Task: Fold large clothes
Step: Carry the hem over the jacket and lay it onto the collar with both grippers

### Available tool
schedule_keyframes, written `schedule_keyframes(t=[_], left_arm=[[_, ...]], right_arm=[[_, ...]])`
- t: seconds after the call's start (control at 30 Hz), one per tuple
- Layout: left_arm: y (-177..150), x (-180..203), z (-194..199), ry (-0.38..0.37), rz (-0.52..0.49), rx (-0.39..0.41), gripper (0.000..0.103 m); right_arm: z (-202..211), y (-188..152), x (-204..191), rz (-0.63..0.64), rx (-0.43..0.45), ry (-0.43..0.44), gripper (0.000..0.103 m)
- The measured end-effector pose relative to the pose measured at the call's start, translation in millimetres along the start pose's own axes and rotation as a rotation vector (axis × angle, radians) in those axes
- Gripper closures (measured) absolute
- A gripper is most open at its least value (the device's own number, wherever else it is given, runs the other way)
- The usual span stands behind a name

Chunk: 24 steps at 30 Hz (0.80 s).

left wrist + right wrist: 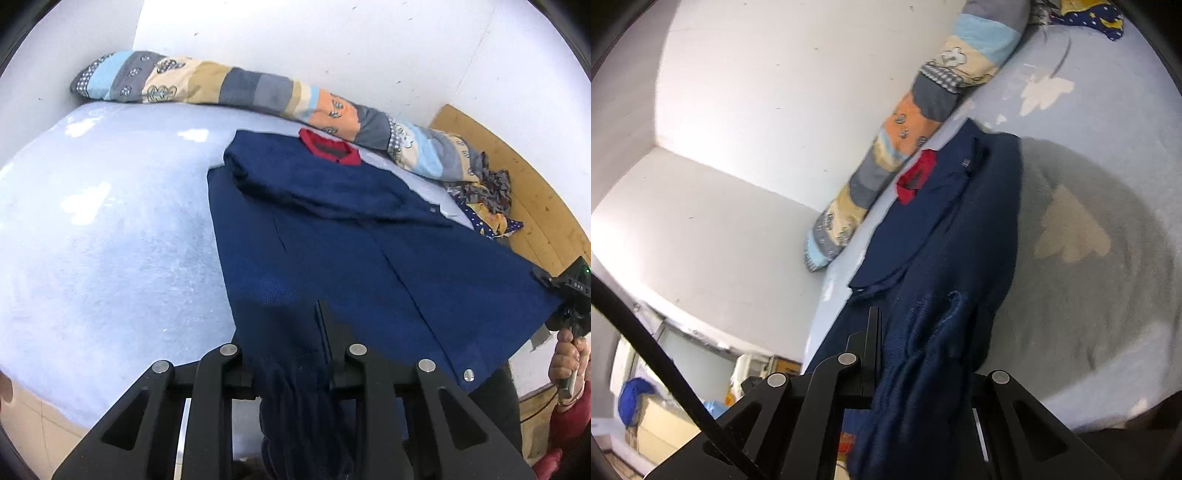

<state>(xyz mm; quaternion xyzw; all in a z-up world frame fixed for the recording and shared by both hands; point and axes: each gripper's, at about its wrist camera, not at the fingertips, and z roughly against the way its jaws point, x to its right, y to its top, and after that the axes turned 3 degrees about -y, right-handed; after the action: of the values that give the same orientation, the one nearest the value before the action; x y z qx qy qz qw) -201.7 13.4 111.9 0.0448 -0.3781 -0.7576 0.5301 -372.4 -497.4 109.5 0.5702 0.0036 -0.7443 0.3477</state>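
A navy blue sweater point(369, 236) with a red collar point(328, 146) lies on a pale blue bed point(110, 221), its sleeves folded across the chest. My left gripper point(295, 350) is shut on the sweater's bottom hem at the left corner, and cloth hangs bunched between its fingers. My right gripper point(916, 354) is shut on the hem of the same sweater point(942, 229) at the other corner. The right gripper also shows in the left wrist view point(569, 295), held in a hand at the sweater's lower right corner. The hem is lifted off the bed.
A long patchwork bolster point(258, 92) lies along the white wall behind the sweater. Crumpled patterned cloth point(487, 199) sits at the bed's far right by a wooden headboard point(535, 192). Boxes and clutter point(646, 413) stand on the floor beyond the bed.
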Motion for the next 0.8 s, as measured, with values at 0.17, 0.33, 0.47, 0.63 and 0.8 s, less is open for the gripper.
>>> schedule_keyframes(t=[0.17,0.33,0.47,0.63,0.8], left_arm=[[-22,0,35,0.006,0.030,0.010,0.080],[-41,7,63,-0.029,0.058,0.038,0.080],[-32,8,75,-0.041,0.053,0.065,0.080],[21,7,70,-0.044,0.049,0.129,0.080],[99,1,41,-0.042,0.058,0.161,0.080]], right_arm=[[14,-16,-14,0.016,-0.021,0.016,0.096],[43,-31,-13,0.016,-0.022,0.058,0.096],[52,-34,-21,0.053,-0.004,0.084,0.096],[34,-3,-34,0.074,0.032,0.113,0.096],[9,47,-46,0.069,0.084,0.121,0.096]])
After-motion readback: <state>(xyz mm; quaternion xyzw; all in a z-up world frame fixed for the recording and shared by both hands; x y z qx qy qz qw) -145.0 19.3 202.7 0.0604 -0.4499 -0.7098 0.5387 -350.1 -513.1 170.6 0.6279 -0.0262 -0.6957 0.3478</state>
